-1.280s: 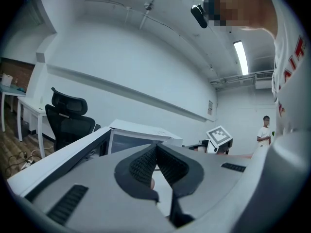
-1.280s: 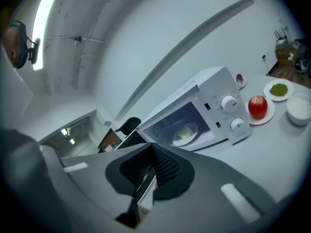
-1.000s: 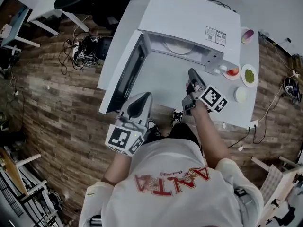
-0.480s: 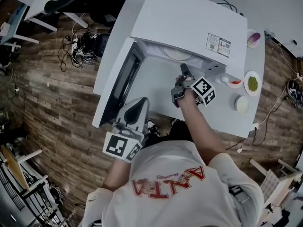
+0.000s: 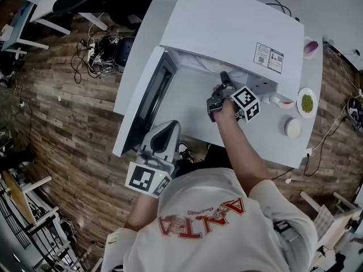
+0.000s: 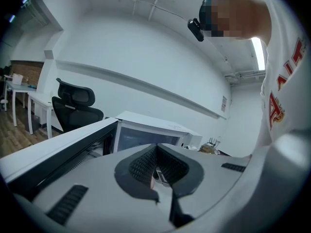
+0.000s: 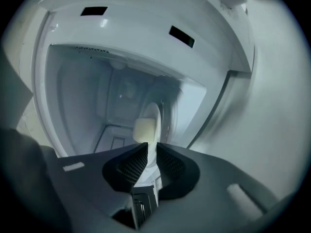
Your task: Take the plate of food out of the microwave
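Coach: Since a second ago your right gripper (image 5: 224, 77) has gone from above the surface (image 5: 193, 109) into the mouth of the microwave (image 5: 227, 21), and its jaws have just been closing. Your left gripper (image 5: 168, 130) has moved only a little.

Operator: What have the jaws got?

Coach: On the right, only a narrow gap is left, and the near rim of the plate (image 7: 154, 115) runs down into it. The pale lump of food (image 7: 144, 130) sits just beyond the tips, toward the left jaw. I judge you are not pinching yet, because I can't see the pads pressing. On the left, the jaws are together with nothing between them, and the open door (image 5: 144, 98) stands just to their left.

Operator: So what can go wrong from here?

Coach: A few things, I think. If you close with only the very lip of the rim between the jaws, the plate may pivot or slip as you pull, and the food could slide off. If you push further in while closing, the tips may shove the plate back instead of taking it. The food lies close to the tips, so a deeper bite might catch it. On the way out, a rolled wrist would tip the plate, and a low pull could snag it on the cavity's front edge.
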A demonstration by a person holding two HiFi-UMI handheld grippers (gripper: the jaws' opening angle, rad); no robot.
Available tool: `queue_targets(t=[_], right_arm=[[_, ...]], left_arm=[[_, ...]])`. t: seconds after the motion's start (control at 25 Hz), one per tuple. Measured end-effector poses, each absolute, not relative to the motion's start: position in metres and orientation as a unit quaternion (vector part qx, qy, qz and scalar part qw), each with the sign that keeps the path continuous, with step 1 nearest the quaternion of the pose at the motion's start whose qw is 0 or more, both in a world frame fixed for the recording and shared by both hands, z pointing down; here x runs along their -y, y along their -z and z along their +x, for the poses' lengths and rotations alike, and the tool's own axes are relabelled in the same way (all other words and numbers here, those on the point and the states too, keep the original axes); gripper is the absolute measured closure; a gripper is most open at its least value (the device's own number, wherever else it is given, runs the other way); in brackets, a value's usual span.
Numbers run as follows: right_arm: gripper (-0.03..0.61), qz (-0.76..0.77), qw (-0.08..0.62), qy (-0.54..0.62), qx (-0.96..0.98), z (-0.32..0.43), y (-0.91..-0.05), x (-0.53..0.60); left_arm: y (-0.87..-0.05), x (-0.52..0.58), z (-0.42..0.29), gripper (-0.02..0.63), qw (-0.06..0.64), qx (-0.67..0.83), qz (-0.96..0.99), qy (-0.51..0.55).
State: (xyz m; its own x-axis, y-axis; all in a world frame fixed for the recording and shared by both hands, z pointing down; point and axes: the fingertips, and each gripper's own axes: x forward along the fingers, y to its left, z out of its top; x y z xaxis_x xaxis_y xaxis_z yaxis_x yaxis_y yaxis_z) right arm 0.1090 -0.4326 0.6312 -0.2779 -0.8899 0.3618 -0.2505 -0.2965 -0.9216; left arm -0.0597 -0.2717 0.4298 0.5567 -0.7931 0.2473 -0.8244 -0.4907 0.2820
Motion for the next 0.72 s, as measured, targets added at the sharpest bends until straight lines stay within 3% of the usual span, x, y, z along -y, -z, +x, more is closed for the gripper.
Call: queue_targets(t=[0.72], right_arm=[[0.540,-0.570,0.245,0.594,-0.512,0.1142,-0.6392,0.4393]], left_arm=[[-0.4364,0.2748,-0.0655,0.604,0.197,0.461,0.864,-0.047]])
